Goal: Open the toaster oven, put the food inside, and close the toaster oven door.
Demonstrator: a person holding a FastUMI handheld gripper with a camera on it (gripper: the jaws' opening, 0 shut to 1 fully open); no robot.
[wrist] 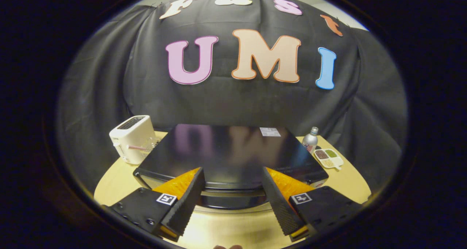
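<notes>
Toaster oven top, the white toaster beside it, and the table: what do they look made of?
Toaster oven: likely painted or enamelled metal, glossy black; its top mirrors the wall behind. White toaster: probably moulded plastic, smooth with a soft sheen and rounded corners, though coated metal is possible. Table: pale wood or wood-look laminate, matte; grain too blurred to tell. The tongs hang open above the oven's front edge.

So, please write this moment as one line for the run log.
gripper: open, above door edge | glossy black toaster oven: closed | white pop-up toaster: beside it | food: not yet inside
</notes>
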